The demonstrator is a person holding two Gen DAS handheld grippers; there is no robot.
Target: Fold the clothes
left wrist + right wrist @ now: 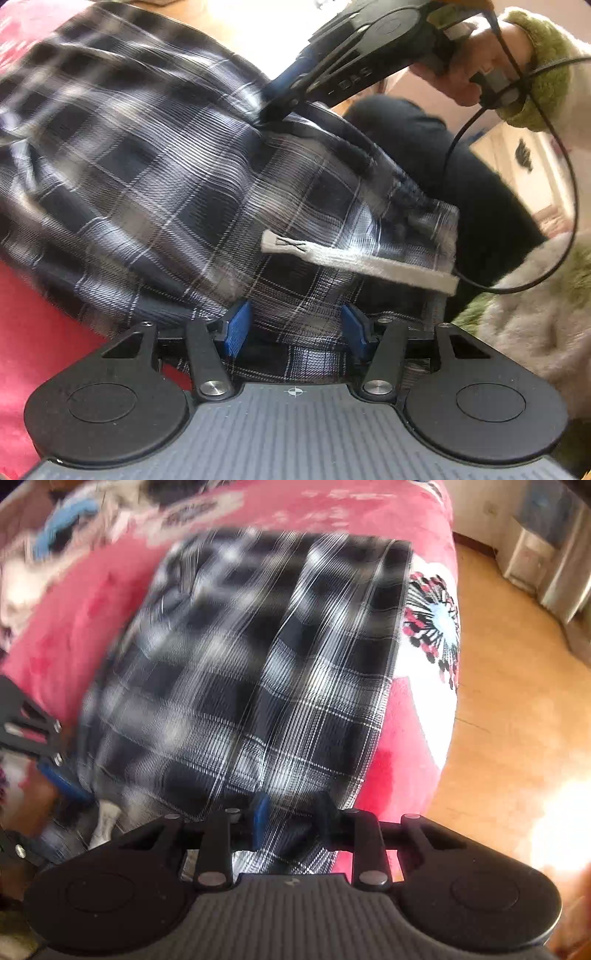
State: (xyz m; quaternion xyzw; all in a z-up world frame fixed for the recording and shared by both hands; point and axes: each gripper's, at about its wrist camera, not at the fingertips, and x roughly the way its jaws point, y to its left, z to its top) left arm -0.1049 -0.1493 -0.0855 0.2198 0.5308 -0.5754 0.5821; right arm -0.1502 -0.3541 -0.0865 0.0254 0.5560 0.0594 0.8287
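While a dark blue, white-checked plaid garment point(177, 177) is spread in rumpled folds over a red fleece blanket point(55, 350), both tongs are pointed down into it. Seen from the left wrist camera, the left gripper point(295, 325) is held low over the near edge of the cloth, its blue pads point(236, 321) standing apart with a hump of plaid fabric risen between them. The pads are not seen pressing on that fabric, so the jaws are read as parted. A flat white drawstring point(354, 264) lies across the cloth just beyond the pads, next to a gathered waistband edge point(417, 199).

Farther back in the same view, the right gripper point(275, 107) is seen from the side, its tips sunk into a fold of the plaid, and it is carried by a hand point(476, 62) in a green fuzzy cuff point(539, 66). A black cable point(569, 184) loops down from that hand.

From the right wrist camera, much of which is blurred, the right gripper's blue pad point(261, 821) and its dark partner are seen set close together with a strip of the plaid running between them; whether the cloth is truly pinched cannot be told. The garment covers the blanket up to a white patch with a printed flower point(436, 624). A wooden floor point(509, 709) is visible beside the blanket. The left gripper shows at the left border.
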